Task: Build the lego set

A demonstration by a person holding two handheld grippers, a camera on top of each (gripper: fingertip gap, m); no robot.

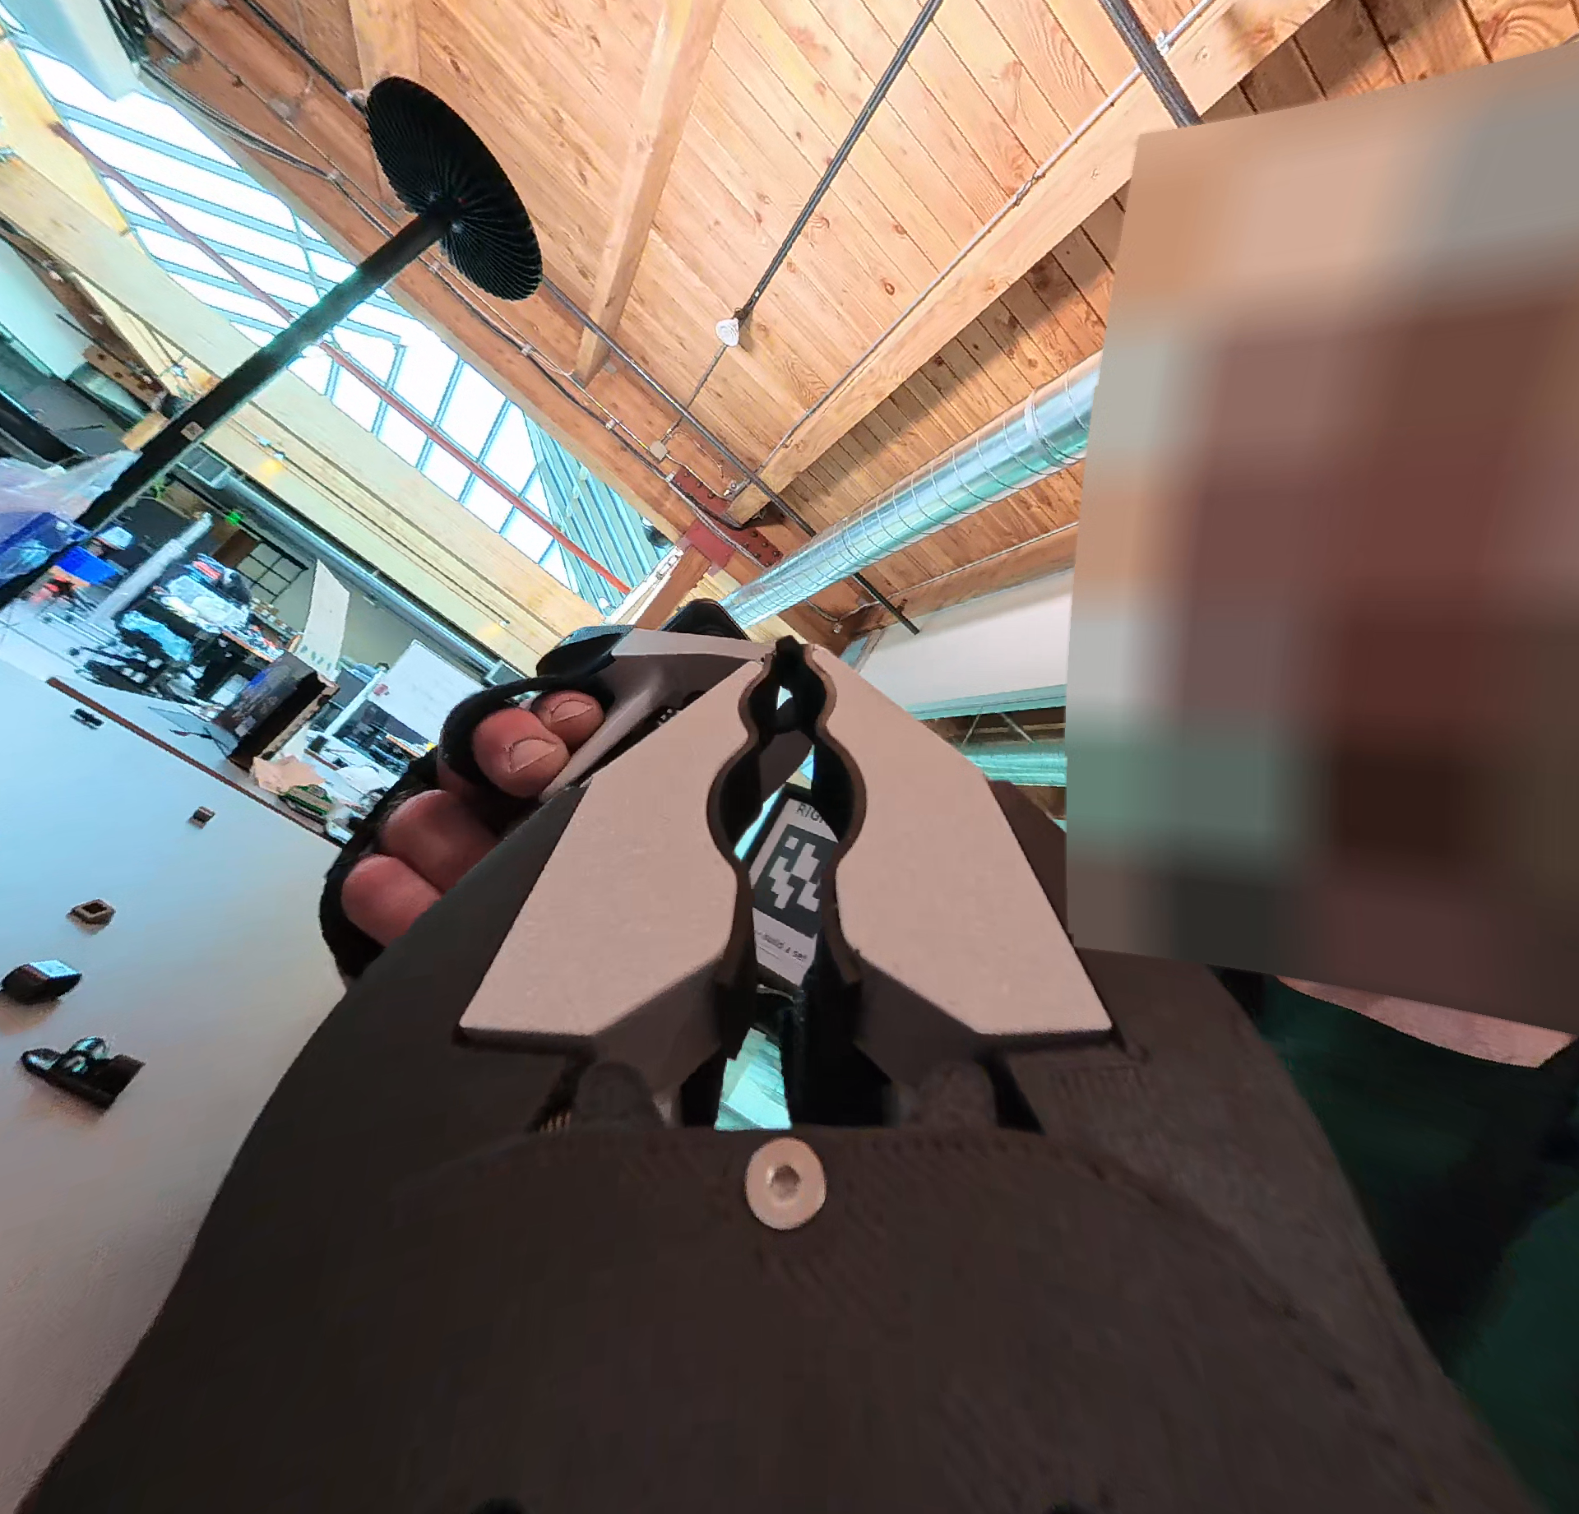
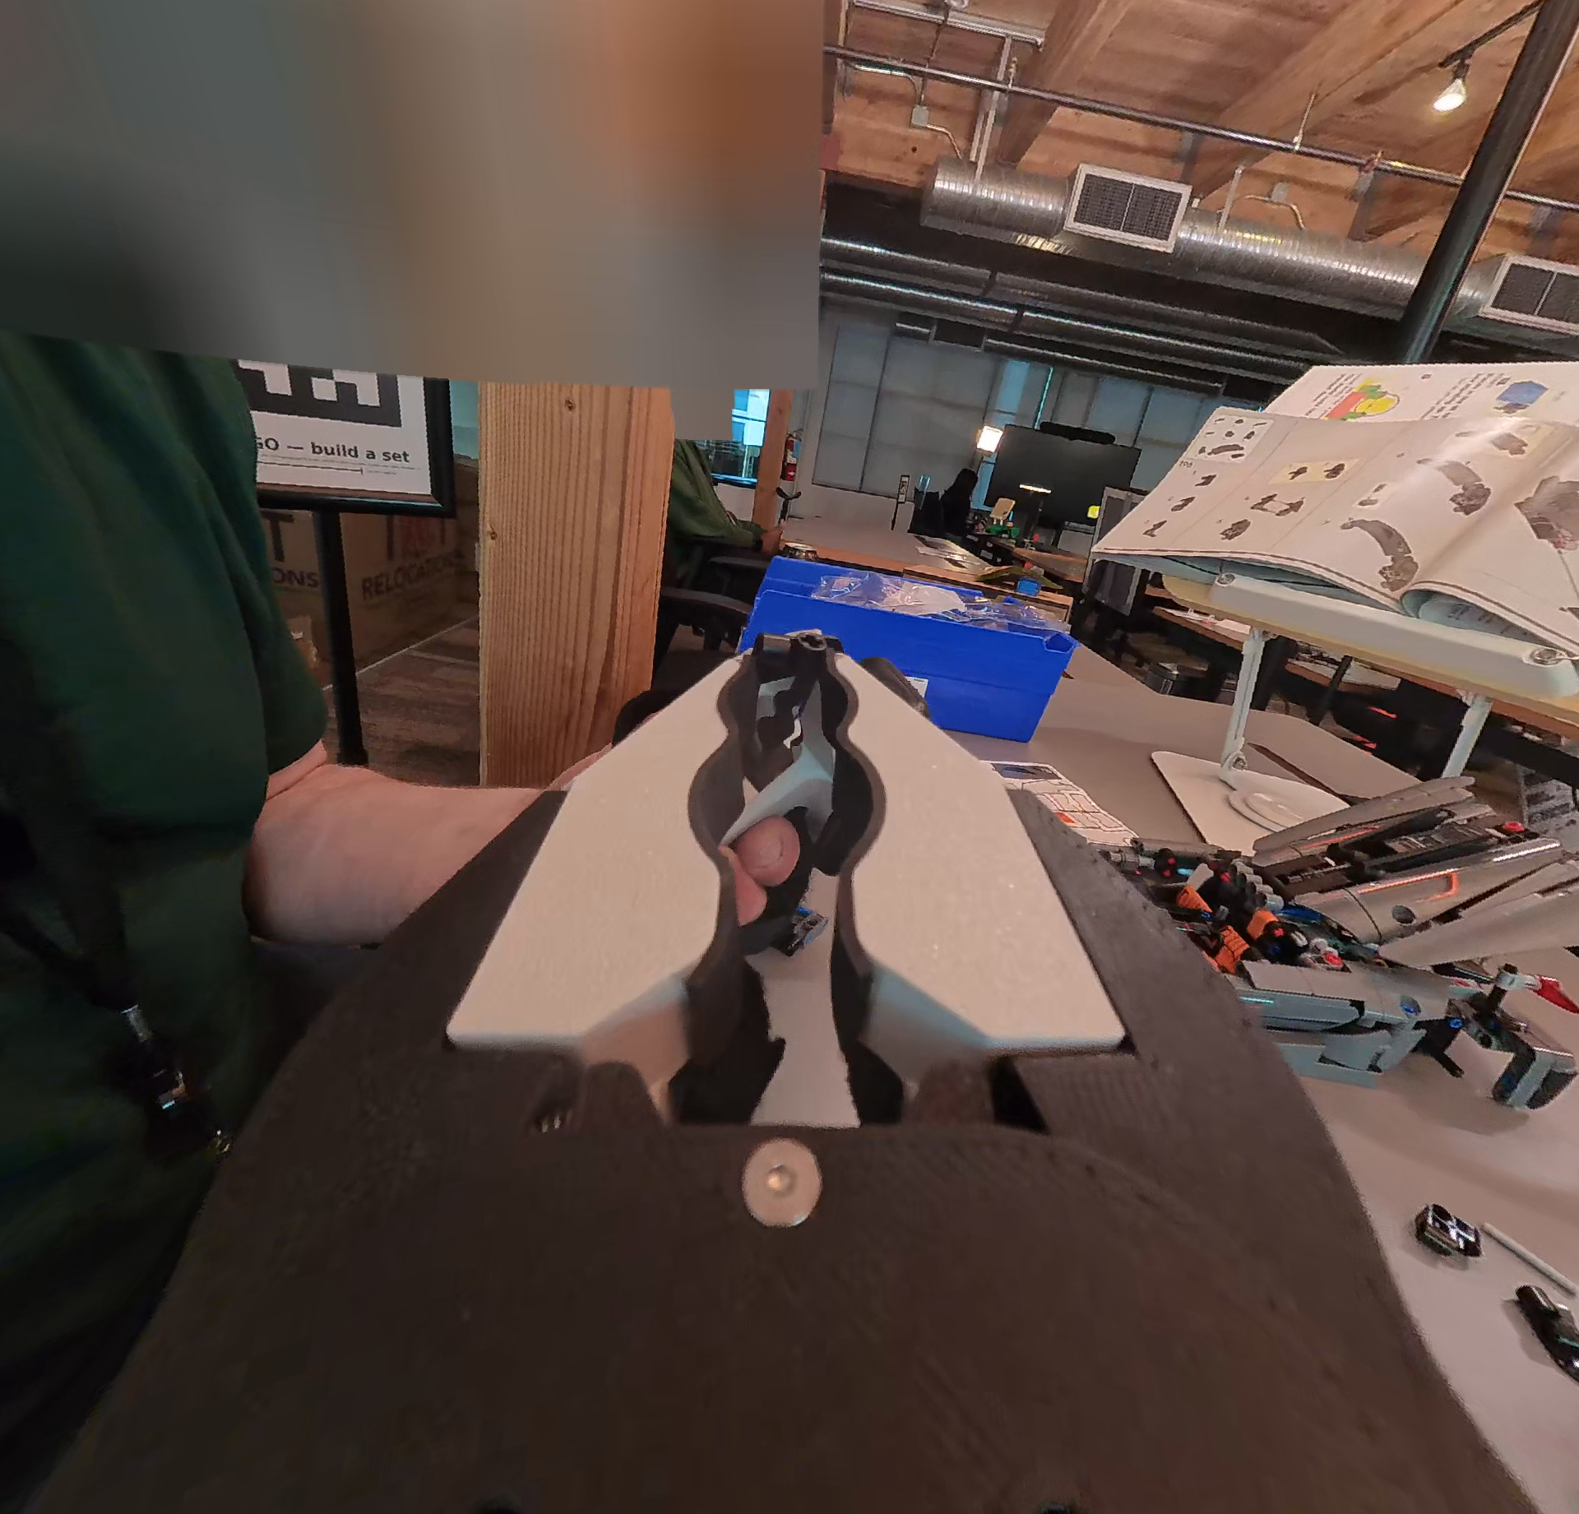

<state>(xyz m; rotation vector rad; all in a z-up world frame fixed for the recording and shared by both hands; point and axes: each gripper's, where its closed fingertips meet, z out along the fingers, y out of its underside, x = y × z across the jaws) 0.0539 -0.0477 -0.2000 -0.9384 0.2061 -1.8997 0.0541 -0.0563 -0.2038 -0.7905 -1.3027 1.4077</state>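
Note:
Both grippers are raised off the table and point at each other, tip to tip. In the left wrist view my left gripper [image 1: 789, 654] is shut, with a small black lego piece [image 1: 788, 646] pinched at its tips. The right gripper's grey body [image 1: 658, 678] and the gloved hand [image 1: 504, 755] holding it show just behind. In the right wrist view my right gripper [image 2: 799, 646] is shut on a small black piece [image 2: 807, 641], with the left gripper [image 2: 803, 772] showing through the gap. Whether this is one piece or two joined I cannot tell. A large grey lego spaceship model [image 2: 1367, 900] lies on the table at the right.
An open instruction booklet [image 2: 1367, 499] rests on a white stand [image 2: 1239, 755]. A blue bin [image 2: 906, 670] with plastic bags stands behind. Loose dark pieces lie on the white table [image 1: 128, 789], [image 1: 43, 979], [image 1: 81, 1065], [image 2: 1448, 1229]. A person's green shirt [image 2: 102, 704] is close on the left.

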